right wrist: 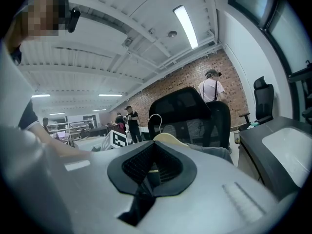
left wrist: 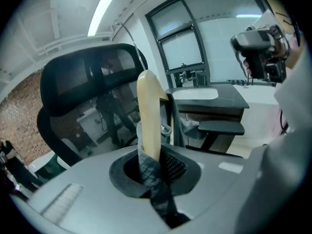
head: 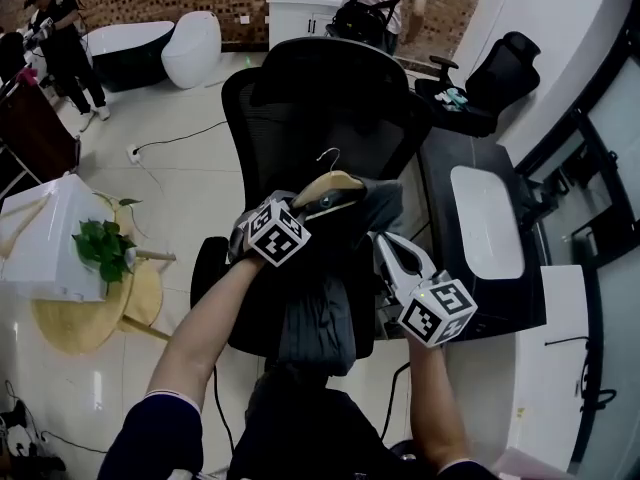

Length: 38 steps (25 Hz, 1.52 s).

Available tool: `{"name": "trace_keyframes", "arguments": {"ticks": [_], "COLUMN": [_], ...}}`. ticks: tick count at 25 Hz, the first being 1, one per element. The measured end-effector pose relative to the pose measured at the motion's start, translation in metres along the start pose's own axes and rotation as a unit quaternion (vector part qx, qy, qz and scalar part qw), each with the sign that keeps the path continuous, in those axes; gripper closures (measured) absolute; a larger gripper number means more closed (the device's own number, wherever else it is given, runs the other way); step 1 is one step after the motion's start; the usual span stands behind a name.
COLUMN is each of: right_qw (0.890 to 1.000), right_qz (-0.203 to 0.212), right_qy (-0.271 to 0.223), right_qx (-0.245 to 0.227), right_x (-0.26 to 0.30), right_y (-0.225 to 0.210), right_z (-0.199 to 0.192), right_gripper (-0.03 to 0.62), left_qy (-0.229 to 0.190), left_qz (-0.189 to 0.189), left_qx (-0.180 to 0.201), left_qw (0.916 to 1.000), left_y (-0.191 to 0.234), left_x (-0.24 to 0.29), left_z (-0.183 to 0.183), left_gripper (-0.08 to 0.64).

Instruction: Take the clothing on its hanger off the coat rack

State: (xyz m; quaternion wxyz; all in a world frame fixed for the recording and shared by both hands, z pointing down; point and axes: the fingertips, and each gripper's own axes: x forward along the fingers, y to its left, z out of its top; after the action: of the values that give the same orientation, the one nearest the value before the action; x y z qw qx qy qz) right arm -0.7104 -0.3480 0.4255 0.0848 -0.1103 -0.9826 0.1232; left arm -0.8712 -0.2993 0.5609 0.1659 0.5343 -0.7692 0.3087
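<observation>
A wooden hanger (head: 330, 183) with a metal hook carries a dark grey garment (head: 318, 318) that droops over a black office chair (head: 320, 88). My left gripper (head: 303, 211) is shut on the hanger's left arm; in the left gripper view the pale wood (left wrist: 148, 116) and a fold of grey cloth (left wrist: 155, 179) stand clamped between the pads. My right gripper (head: 383, 240) sits at the garment's right shoulder. Its jaws look shut in the right gripper view, with a pale sliver (right wrist: 152, 171) between the pads and the hanger's crest (right wrist: 168, 139) just beyond. No coat rack is in view.
A dark desk (head: 445, 183) with a white pad (head: 485, 218) stands at the right, a second black chair (head: 500, 78) behind it. At the left are a potted plant (head: 105, 243) on a round wooden table and a white box (head: 45, 233). People stand at the back.
</observation>
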Motion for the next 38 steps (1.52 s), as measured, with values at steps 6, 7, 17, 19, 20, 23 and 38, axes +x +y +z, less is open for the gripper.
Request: {"name": "trace_keyframes", "arguments": {"ticks": [6, 7, 17, 19, 20, 23, 38], "right_qw": [1.0, 1.0, 0.997, 0.997, 0.996, 0.995, 0.999], "right_qz": [-0.008, -0.01, -0.017, -0.015, -0.014, -0.014, 0.018], "right_qy": [0.02, 0.024, 0.062, 0.071, 0.075, 0.082, 0.04], "right_qx": [0.014, 0.017, 0.037, 0.04, 0.042, 0.046, 0.021], "right_x": [-0.014, -0.016, -0.029, -0.029, -0.03, -0.031, -0.002], "right_y": [-0.009, -0.011, -0.031, -0.032, -0.033, -0.036, -0.019], "right_z": [-0.027, -0.032, -0.077, -0.086, -0.09, -0.097, -0.052], "right_gripper": [0.591, 0.591, 0.591, 0.591, 0.591, 0.591, 0.591], "left_qy": [0.047, 0.053, 0.096, 0.114, 0.123, 0.132, -0.068], "left_qz": [-0.032, -0.036, -0.042, -0.045, -0.048, -0.037, 0.018], "left_qx": [-0.036, -0.048, -0.142, -0.156, -0.164, -0.184, -0.208], "left_qw": [0.9977, 0.9968, 0.9843, 0.9801, 0.9776, 0.9734, 0.9757], "left_y": [-0.046, -0.055, -0.102, -0.108, -0.111, -0.111, -0.065], "left_x": [0.031, 0.036, 0.075, 0.081, 0.083, 0.086, -0.023], "left_z": [-0.054, -0.064, -0.143, -0.162, -0.17, -0.184, -0.035], "left_gripper": [0.531, 0.531, 0.526, 0.523, 0.522, 0.466, 0.528]}}
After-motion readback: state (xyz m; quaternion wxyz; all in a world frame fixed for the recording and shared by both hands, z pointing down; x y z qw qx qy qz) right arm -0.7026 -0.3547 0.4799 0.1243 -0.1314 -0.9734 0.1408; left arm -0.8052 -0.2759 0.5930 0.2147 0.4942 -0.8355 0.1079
